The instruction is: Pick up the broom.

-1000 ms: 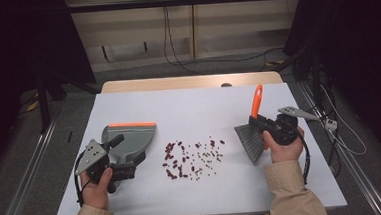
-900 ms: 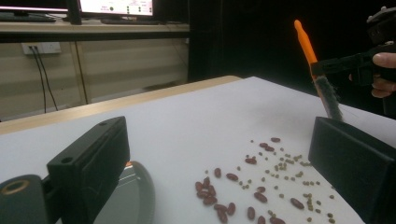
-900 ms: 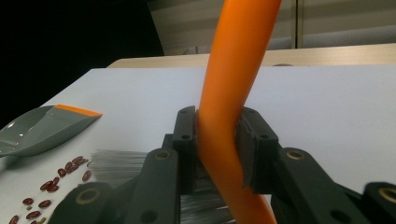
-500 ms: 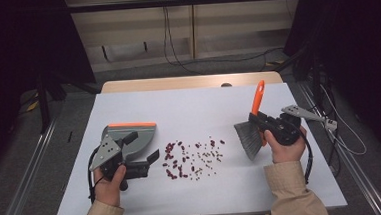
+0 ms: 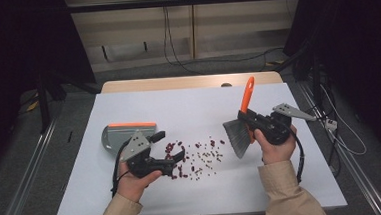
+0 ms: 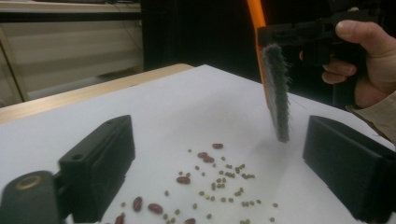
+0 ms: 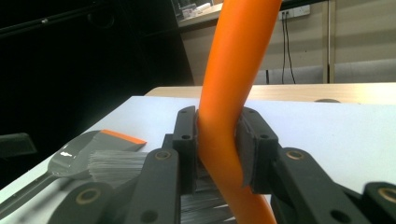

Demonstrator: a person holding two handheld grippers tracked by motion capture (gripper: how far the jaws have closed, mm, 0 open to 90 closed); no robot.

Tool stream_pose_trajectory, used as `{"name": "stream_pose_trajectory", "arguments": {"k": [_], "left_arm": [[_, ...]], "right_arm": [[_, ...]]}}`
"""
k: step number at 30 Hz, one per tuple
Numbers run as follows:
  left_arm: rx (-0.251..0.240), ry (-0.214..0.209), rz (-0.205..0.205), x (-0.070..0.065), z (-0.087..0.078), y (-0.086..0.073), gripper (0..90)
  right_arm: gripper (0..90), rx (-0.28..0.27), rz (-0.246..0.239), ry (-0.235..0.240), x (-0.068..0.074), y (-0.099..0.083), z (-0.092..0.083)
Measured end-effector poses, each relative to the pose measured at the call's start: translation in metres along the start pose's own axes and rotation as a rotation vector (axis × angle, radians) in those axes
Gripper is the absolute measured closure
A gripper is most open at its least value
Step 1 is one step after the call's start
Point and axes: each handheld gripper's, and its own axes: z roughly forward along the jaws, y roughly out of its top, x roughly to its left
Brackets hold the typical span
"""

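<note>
A scatter of red and small green beans lies mid-table. My left gripper hovers at the scatter's left edge, open; its jaws have just been closing a little with nothing gripped between them. In the left gripper view the beans lie on the table between the wide black jaws of the left gripper. My right gripper is shut on the orange handle of a brush, whose grey bristles hang just above the table, right of the beans. A grey dustpan with an orange edge lies behind the left hand.
The white table top has a wooden strip along its far edge. Cables trail from both grippers, and more hang at the back wall. Dark frames stand at both sides. The dustpan appears low left in the right gripper view.
My left gripper has moved right, away from the dustpan's handle, to the left edge of the beans. The right hand has lifted the brush slightly.
</note>
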Motion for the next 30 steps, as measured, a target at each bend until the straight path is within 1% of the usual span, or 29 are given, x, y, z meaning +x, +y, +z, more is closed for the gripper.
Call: {"name": "stream_pose_trajectory", "arguments": {"k": [1, 2, 3, 4, 6, 7, 8, 9, 10, 12, 13, 14, 15, 17, 19, 20, 21, 22, 23, 25, 27, 28, 29, 30], "left_arm": [[0.012, -0.003, -0.002, -0.001, 0.004, 0.000, 11.8], [0.023, -0.012, -0.009, -0.003, 0.008, -0.001, 11.9], [0.031, -0.020, -0.018, -0.004, 0.011, -0.002, 11.9], [0.037, -0.020, -0.025, -0.004, 0.015, -0.003, 12.5], [0.048, -0.027, -0.030, -0.005, 0.021, -0.003, 13.4], [0.047, -0.025, -0.035, -0.006, 0.024, -0.003, 13.4], [0.052, -0.027, -0.029, -0.006, 0.027, -0.002, 13.5], [0.050, -0.026, -0.024, -0.007, 0.030, -0.001, 13.5], [0.047, -0.028, -0.028, -0.008, 0.033, -0.001, 14.9], [0.048, -0.032, -0.025, -0.010, 0.040, 0.001, 15.3], [0.047, -0.043, -0.025, -0.011, 0.043, 0.001, 15.3], [0.042, -0.054, -0.030, -0.013, 0.046, 0.002, 16.2], [0.049, -0.061, -0.022, -0.014, 0.049, 0.002, 17.2], [0.048, -0.074, -0.023, -0.017, 0.053, 0.003, 17.4], [0.054, -0.066, -0.025, -0.017, 0.057, 0.003, 19.0], [0.055, -0.055, -0.031, -0.016, 0.057, 0.003, 21.4], [0.058, -0.044, -0.036, -0.014, 0.058, 0.003, 23.3], [0.057, -0.039, -0.047, -0.012, 0.058, 0.003, 23.8], [0.057, -0.039, -0.047, -0.012, 0.058, 0.003, 25.6], [0.054, -0.022, -0.059, -0.008, 0.057, 0.003, 27.8], [0.048, -0.017, -0.075, -0.005, 0.056, 0.003, 29.2], [0.041, -0.013, -0.076, -0.004, 0.055, 0.003, 35.5], [0.040, 0.003, -0.076, -0.004, 0.055, 0.003, 36.7], [0.036, 0.003, -0.090, -0.003, 0.055, 0.004, 36.7]], "right_arm": [[71.2, -0.005, 0.001, 0.006, 0.003, 0.000, 0.002], [71.2, -0.010, -0.006, 0.019, 0.009, 0.000, 0.006], [71.2, -0.010, -0.006, 0.019, 0.009, 0.000, 0.006], [71.2, -0.014, -0.013, 0.026, 0.015, 0.000, 0.010], [71.2, -0.018, -0.008, 0.040, 0.020, 0.000, 0.013], [71.2, -0.021, -0.013, 0.048, 0.023, 0.000, 0.015], [71.2, -0.022, -0.026, 0.053, 0.026, 0.000, 0.016], [71.2, -0.022, -0.026, 0.053, 0.026, 0.000, 0.016], [71.2, -0.023, -0.033, 0.062, 0.031, 0.000, 0.020], [71.1, -0.025, -0.035, 0.070, 0.036, 0.000, 0.023], [71.1, -0.025, -0.035, 0.070, 0.036, 0.000, 0.023], [71.2, -0.033, -0.034, 0.080, 0.040, 0.000, 0.026], [71.2, -0.034, -0.039, 0.080, 0.042, -0.001, 0.028], [71.2, -0.041, -0.039, 0.086, 0.046, -0.002, 0.031], [71.2, -0.036, -0.031, 0.102, 0.052, -0.003, 0.036], [71.2, -0.033, -0.045, 0.104, 0.054, -0.004, 0.038], [71.2, -0.024, -0.048, 0.115, 0.057, -0.005, 0.041], [71.2, -0.028, -0.046, 0.120, 0.060, -0.005, 0.042], [71.1, -0.025, -0.052, 0.129, 0.063, -0.005, 0.044], [71.1, -0.024, -0.062, 0.139, 0.070, -0.006, 0.047], [71.1, -0.018, -0.067, 0.144, 0.072, -0.006, 0.048], [71.1, -0.020, -0.064, 0.155, 0.077, -0.008, 0.051], [71.1, -0.020, -0.059, 0.161, 0.079, -0.009, 0.052], [71.1, -0.020, -0.059, 0.161, 0.079, -0.009, 0.052]]}}
